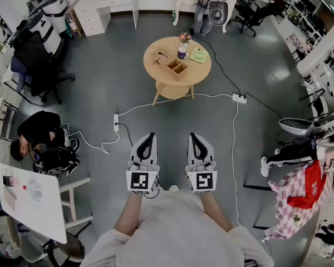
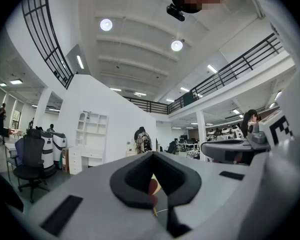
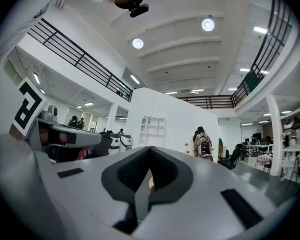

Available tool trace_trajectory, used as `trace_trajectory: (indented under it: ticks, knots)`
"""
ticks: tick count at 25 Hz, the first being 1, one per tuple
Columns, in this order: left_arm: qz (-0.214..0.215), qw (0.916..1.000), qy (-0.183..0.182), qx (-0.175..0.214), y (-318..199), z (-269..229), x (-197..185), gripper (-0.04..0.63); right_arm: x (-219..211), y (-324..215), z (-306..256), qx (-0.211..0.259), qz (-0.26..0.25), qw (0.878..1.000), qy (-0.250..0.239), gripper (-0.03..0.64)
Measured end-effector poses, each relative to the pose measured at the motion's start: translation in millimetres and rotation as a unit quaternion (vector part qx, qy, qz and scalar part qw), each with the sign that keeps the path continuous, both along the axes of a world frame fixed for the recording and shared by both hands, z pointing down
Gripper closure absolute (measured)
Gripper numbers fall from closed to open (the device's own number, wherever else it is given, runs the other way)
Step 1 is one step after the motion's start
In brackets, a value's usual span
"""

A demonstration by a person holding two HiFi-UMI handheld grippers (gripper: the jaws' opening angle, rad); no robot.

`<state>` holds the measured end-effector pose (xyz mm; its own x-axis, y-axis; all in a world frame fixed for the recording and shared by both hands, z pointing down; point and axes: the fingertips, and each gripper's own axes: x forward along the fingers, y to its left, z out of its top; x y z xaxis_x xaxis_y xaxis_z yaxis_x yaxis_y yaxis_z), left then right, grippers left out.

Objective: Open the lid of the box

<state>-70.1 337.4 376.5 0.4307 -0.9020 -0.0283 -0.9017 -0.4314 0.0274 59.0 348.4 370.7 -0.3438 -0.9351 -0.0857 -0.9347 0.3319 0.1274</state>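
Note:
A round wooden table [image 1: 164, 85] stands far ahead across the grey floor. On it lie a flat wooden box [image 1: 160, 56] and an open wooden tray with compartments [image 1: 177, 67]; whether the flat box has its lid on is too small to tell. My left gripper [image 1: 149, 135] and right gripper [image 1: 193, 135] are held side by side close to my body, pointing level toward the table and well short of it. In the left gripper view the left gripper [image 2: 152, 156] has its jaws together with nothing held. In the right gripper view the right gripper [image 3: 150, 151] looks the same, tips meeting and empty.
A mug [image 1: 181, 53], a green item [image 1: 198, 55] and small flowers [image 1: 184, 37] share the table. White cables and power strips [image 1: 116, 122] [image 1: 239, 98] cross the floor between me and the table. A person [image 1: 39, 129] crouches at left beside a white table [image 1: 30, 202].

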Motion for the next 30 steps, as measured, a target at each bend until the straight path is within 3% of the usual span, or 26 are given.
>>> trace_trajectory:
  ticks: [17, 30]
  knots:
    - [-0.006, 0.9999, -0.008, 0.002, -14.9, 12.0, 10.6, 0.600, 16.3, -14.6, 8.8, 0.010, -0.015, 1.000, 0.003, 0.628]
    - [-0.041, 0.9990, -0.015, -0.010, -93.0, 22.5, 17.2, 0.600, 46.2, -100.1, 27.6, -0.020, -0.032, 0.999, -0.001, 0.627]
